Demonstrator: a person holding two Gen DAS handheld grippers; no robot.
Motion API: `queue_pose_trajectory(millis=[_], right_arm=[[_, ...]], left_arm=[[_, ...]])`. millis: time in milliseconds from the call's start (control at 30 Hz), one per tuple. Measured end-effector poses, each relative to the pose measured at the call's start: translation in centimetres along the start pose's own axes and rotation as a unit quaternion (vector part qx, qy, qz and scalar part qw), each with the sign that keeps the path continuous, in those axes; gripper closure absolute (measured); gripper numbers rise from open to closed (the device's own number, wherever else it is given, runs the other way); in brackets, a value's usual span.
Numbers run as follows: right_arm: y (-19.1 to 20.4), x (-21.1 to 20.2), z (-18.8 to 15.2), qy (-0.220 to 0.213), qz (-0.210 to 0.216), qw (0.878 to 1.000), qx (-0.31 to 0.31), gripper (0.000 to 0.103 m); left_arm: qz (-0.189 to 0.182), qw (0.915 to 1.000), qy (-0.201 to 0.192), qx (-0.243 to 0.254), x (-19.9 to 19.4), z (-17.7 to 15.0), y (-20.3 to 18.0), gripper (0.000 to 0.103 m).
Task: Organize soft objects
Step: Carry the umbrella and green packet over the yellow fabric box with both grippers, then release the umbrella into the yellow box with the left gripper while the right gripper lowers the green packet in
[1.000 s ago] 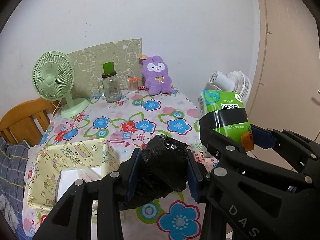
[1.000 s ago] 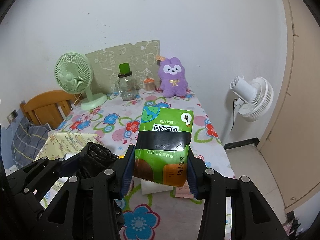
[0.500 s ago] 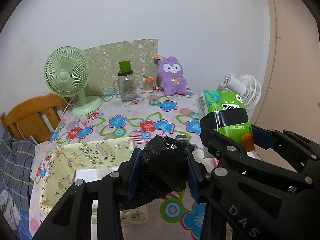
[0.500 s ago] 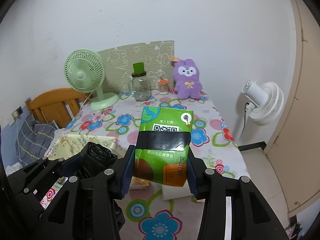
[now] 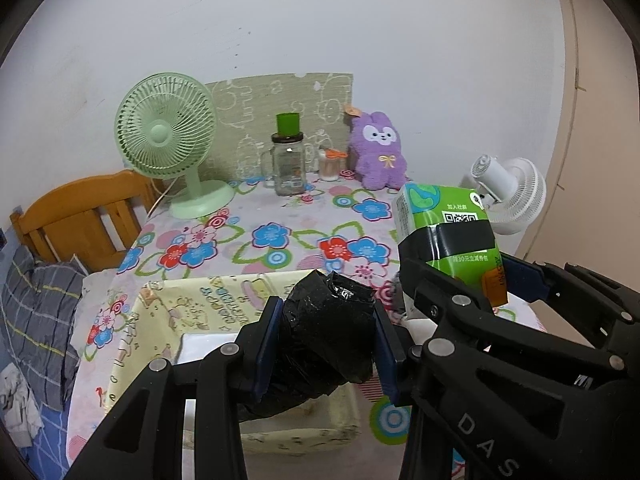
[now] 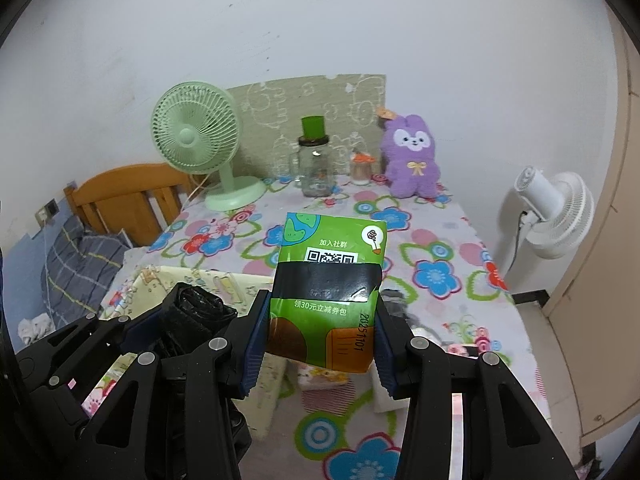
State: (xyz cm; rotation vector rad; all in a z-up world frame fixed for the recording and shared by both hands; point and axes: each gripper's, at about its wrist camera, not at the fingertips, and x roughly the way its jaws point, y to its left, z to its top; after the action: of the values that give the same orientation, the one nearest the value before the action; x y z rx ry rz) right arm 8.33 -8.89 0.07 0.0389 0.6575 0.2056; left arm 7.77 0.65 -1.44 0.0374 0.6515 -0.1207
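Note:
My left gripper (image 5: 326,344) is shut on a crumpled black plastic bag (image 5: 328,332), held above a pale yellow fabric bin (image 5: 208,312) on the floral table. My right gripper (image 6: 320,336) is shut on a green soft packet (image 6: 328,284) with a QR code and a black band, held upright above the table just right of the bin (image 6: 200,280). The packet also shows in the left wrist view (image 5: 448,236), and the black bag in the right wrist view (image 6: 192,312). A white object (image 5: 200,348) lies inside the bin.
At the back of the floral table (image 6: 436,252) stand a green desk fan (image 6: 200,144), a glass jar with a green cap (image 6: 316,164), a small jar (image 6: 360,168) and a purple plush rabbit (image 6: 412,156). A wooden chair (image 6: 128,196) is left, a white floor fan (image 6: 556,216) right.
Both grippers have pulled back and shifted left with their loads, so more of the table and the yellow bin shows beneath them. Both grips are unchanged.

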Motion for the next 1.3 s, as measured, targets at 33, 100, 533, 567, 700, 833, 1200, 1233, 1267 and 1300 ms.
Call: queue_pose_trajectory(millis=[33, 100, 533, 567, 700, 833, 1200, 1233, 1267, 1300], right_arm=[[0.3, 0.2, 0.0, 0.001, 0.002, 1.000, -0.001, 0.054], [0.8, 0.6, 0.1, 0.003, 0.002, 1.000, -0.002, 0.054], [4.3, 3.1, 0.2, 0.019, 0.023, 0.999, -0.022, 0.054], [4.7, 3.4, 0.2, 0.021, 0.026, 0.999, -0.026, 0.054], [5.9, 4.2, 0.0, 0.027, 0.034, 0.998, -0.036, 0.054], [7.1, 5.1, -0.1, 0.034, 0.043, 0.998, -0.043, 0.054], [9.3, 7.2, -0.5, 0.055, 0.060, 0.995, -0.061, 0.054], [9.5, 7.3, -0.5, 0.056, 0.061, 0.995, -0.063, 0.054], [9.7, 7.5, -0.6, 0.058, 0.064, 0.994, -0.065, 0.054], [9.8, 7.7, -0.6, 0.060, 0.067, 0.994, -0.066, 0.054]], left_arm=[[0.001, 1.0000, 0.000, 0.000, 0.1, 0.0, 0.3, 0.060], [0.003, 1.0000, 0.000, 0.002, 0.2, -0.1, 0.8, 0.060], [0.023, 0.9995, 0.016, -0.014, 1.5, -0.8, 5.1, 0.060], [0.025, 0.9994, 0.018, -0.016, 1.6, -0.9, 5.4, 0.059], [0.035, 0.9987, 0.027, -0.026, 2.2, -1.3, 6.8, 0.059], [0.043, 0.9979, 0.036, -0.031, 2.8, -1.8, 8.0, 0.058], [0.054, 0.9960, 0.058, -0.040, 3.9, -2.7, 10.3, 0.044], [0.054, 0.9958, 0.061, -0.042, 3.9, -2.7, 10.5, 0.041], [0.053, 0.9956, 0.063, -0.044, 4.0, -2.8, 10.6, 0.038], [0.054, 0.9955, 0.063, -0.045, 4.0, -2.8, 10.8, 0.034]])
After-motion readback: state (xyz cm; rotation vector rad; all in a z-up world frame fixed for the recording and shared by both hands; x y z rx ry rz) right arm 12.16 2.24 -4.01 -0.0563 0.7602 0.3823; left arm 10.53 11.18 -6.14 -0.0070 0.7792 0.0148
